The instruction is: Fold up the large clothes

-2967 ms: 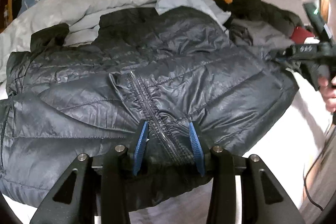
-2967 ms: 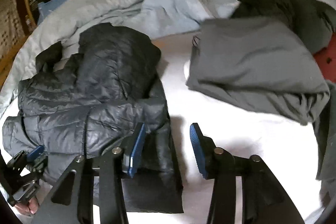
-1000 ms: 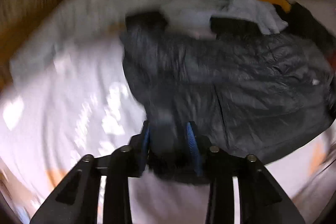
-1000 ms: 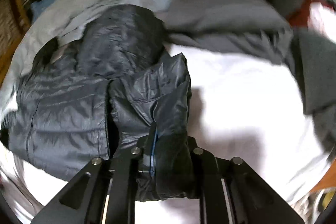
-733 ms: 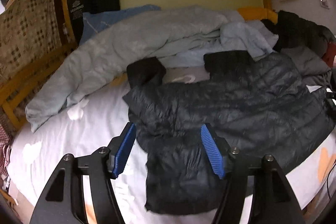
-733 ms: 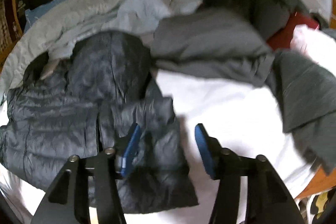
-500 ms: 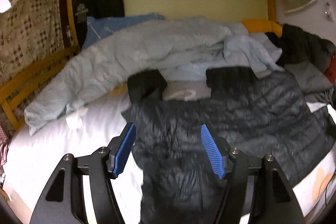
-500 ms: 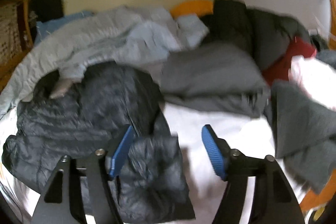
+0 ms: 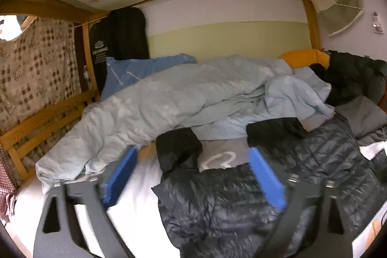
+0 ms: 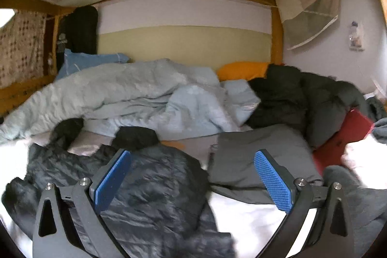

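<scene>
Now both grippers have let go: the left gripper [image 9: 193, 183] and right gripper [image 10: 191, 180], clamped on the black puffer jacket [image 9: 241, 204] a second ago, have just been opening and stand wide, nothing between the pads. One jacket lies spread on the white sheet [image 9: 140, 185], its two cuffs toward one pale-blue duvet [image 9: 169, 98]; one grey garment [image 10: 254, 151] lies beside it.

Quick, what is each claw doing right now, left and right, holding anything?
Left claw: open, jaws just spread wide, holding nothing; the black puffer jacket lies below it.
Right claw: open, jaws just spread wide, holding nothing.
</scene>
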Motion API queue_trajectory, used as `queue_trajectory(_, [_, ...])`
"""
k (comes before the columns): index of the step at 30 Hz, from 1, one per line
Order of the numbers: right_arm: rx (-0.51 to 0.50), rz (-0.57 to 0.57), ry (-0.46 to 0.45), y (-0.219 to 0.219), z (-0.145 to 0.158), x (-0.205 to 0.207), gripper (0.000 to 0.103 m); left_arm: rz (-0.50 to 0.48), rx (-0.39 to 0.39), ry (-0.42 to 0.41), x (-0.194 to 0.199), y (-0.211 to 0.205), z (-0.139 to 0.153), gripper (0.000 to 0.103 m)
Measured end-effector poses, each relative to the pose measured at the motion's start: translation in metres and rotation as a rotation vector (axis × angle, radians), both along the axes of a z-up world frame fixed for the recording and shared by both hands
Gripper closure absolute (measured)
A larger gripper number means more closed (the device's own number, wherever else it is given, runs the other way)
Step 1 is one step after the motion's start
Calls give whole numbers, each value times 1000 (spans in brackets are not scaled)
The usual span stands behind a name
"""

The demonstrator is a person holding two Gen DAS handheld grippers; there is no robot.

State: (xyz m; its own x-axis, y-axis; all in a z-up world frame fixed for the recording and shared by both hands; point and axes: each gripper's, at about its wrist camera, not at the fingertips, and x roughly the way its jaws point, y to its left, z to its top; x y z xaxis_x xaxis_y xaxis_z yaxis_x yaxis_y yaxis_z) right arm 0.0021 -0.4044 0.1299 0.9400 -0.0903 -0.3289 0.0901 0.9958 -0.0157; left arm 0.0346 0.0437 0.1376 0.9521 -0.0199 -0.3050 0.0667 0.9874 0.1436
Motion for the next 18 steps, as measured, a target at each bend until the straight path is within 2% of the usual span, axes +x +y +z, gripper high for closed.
queue_trajectory(3, [13, 110, 55, 10, -10, 12, 0, -13, -53, 44, 17, 6, -11, 4])
queue_trajectory(6, [-46, 117, 98, 26, -27, 30, 0, 6, -20, 67, 34, 7, -30, 4])
queue_trajectory(8, [-51, 168, 144, 33, -39, 43, 0, 0, -6, 94, 52, 10, -37, 4])
queue_trajectory(9, [-77, 196, 176, 39, -45, 49, 0, -8, -1, 117, 64, 12, -38, 4])
queue_trajectory(11, [-165, 177, 192, 50, -57, 55, 0, -3, 8, 164, 95, 20, -37, 4])
queue_trajectory(13, [-232, 153, 194, 59, -67, 58, 0, 18, -34, 208, 130, 35, -35, 3])
queue_trajectory(15, [-221, 162, 214, 58, -73, 63, 0, 21, -118, 282, 176, 55, -38, 3])
queue_trajectory(16, [-197, 169, 228, 56, -77, 65, 0, 32, -134, 322, 199, 63, -43, 3])
queue_trajectory(17, [-181, 163, 236, 53, -79, 66, 0, 93, -93, 350, 226, 70, -51, 3])
queue_trajectory(18, [-170, 143, 239, 49, -81, 66, 1, 187, -16, 353, 248, 74, -59, 3])
